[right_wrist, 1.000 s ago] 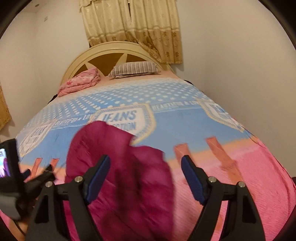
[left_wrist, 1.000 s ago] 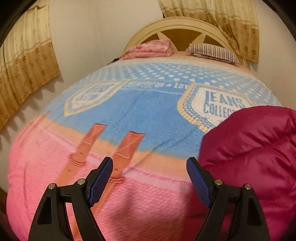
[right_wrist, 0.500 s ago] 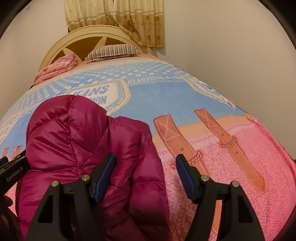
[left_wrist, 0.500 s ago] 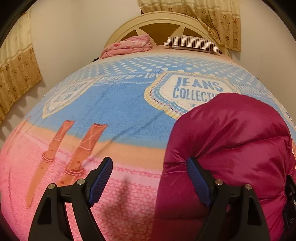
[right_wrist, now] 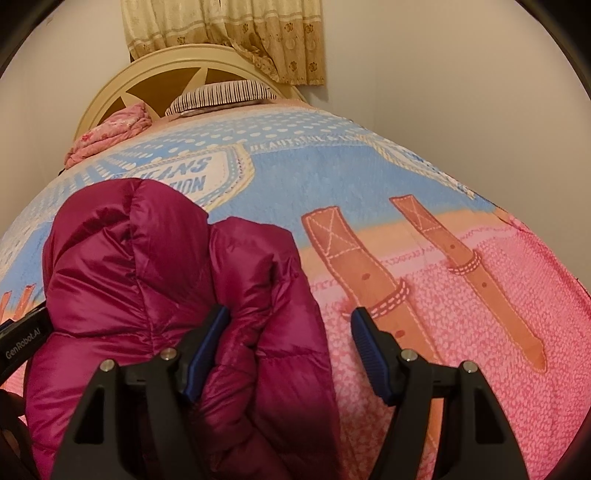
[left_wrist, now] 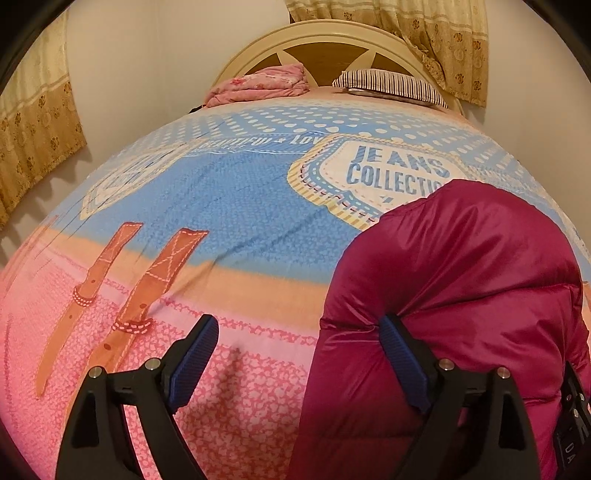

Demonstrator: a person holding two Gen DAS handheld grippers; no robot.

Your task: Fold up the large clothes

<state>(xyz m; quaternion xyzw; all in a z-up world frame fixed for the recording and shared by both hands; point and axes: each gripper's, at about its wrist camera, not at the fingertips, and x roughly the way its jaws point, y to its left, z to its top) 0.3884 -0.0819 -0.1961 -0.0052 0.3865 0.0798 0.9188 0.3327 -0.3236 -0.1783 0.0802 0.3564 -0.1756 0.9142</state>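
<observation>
While both hand-held grippers [left_wrist: 295,363] [right_wrist: 290,350] gape unclamped, the glossy magenta puffer jacket [right_wrist: 155,266] lies bunched.

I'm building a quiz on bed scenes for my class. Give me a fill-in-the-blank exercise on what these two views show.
1. The puffy quilted jacket lying on the bed is ____ in colour.
2. The large badge printed on the blue and pink bedspread reads "JEANS ____".
3. The pillow at the cream headboard has a ____ pattern.
4. Beside that pillow sits a folded ____ blanket.

Missing words: magenta; COLLECTION; striped; pink
</observation>
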